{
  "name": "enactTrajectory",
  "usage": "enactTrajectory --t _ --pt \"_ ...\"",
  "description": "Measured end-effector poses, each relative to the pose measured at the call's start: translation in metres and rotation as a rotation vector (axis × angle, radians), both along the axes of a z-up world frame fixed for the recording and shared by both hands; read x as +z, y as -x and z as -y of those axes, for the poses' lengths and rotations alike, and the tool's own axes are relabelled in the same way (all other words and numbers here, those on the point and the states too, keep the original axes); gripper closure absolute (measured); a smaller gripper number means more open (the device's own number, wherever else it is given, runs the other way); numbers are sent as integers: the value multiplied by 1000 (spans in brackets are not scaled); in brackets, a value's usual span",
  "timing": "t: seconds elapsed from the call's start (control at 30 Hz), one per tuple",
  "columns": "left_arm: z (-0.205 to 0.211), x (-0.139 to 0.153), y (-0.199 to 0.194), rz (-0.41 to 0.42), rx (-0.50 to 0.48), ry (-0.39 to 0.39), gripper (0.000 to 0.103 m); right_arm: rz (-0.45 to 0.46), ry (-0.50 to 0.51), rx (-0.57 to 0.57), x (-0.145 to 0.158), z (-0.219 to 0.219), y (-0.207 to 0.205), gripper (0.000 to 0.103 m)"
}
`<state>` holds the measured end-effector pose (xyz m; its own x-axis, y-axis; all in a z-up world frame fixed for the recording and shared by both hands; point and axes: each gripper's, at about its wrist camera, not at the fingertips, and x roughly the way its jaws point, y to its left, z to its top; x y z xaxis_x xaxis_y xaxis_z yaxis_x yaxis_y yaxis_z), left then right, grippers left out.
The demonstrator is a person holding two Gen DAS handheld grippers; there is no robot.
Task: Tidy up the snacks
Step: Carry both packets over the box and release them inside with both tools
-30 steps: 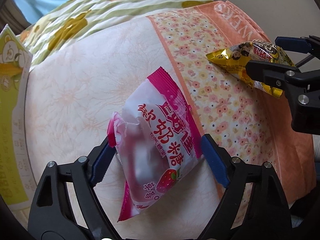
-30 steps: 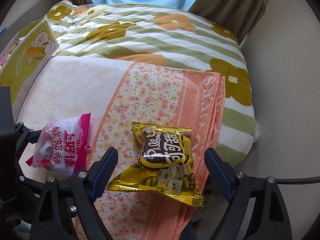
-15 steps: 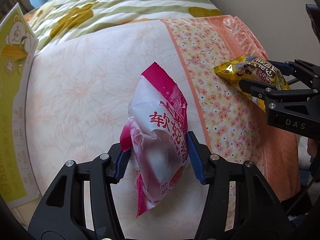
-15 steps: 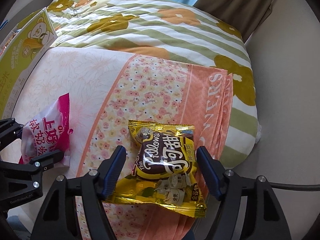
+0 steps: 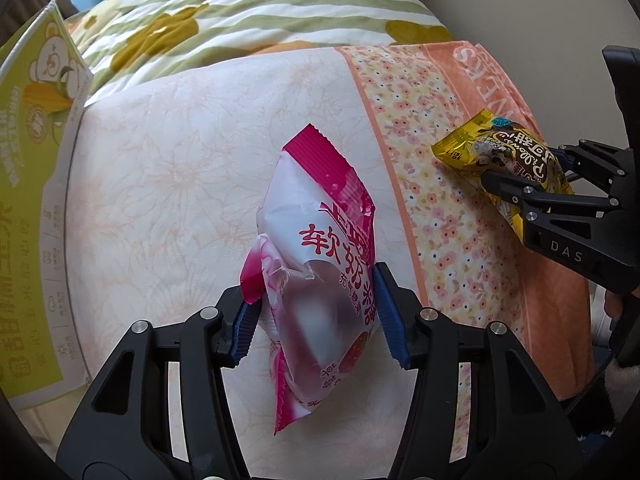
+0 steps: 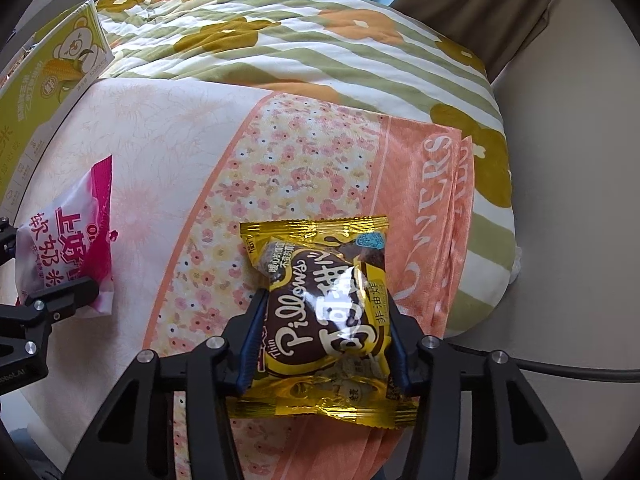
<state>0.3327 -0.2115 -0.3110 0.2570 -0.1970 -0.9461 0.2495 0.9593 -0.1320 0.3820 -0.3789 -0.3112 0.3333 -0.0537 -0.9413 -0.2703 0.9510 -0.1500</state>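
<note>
A pink and white candy bag stands squeezed between the blue pads of my left gripper, which is shut on it; the bag's far end tilts up off the pale floral cloth. A yellow and brown Pillows snack bag is pinched at both sides by my right gripper, shut on it over the orange flowered band. In the left wrist view the right gripper holds the yellow bag at the right. The right wrist view shows the pink bag and a left finger at the left edge.
A yellow-green carton with a bear print stands at the left edge of the cloth; it also shows as the carton in the right wrist view. A striped flowered quilt lies behind. A cable runs off to the right over the beige floor.
Both grippers closed from wide open onto their bags. The pink bag crumpled and its far end rose from the cloth; the yellow bag buckled between the right pads.
</note>
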Motion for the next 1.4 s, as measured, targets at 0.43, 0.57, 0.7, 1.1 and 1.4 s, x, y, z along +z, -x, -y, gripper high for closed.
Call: enactTrajectory --t 0.43,0.57,0.7,1.1,1.4 --pt "-28 77 21 150 70 26 53 119 -69 4 65 -11 14 60" --pt "-50 119 27 228 119 29 53 178 -120 31 98 -26 16 60" --pt "-84 152 28 279 182 50 53 225 -169 76 127 -54 12 60" --pt "-230 226 -14 377 245 92 53 313 -360 134 186 -178 -14 60" --pt "-342 220 -87 302 150 90 53 300 -394 15 188 -276 -38 60"
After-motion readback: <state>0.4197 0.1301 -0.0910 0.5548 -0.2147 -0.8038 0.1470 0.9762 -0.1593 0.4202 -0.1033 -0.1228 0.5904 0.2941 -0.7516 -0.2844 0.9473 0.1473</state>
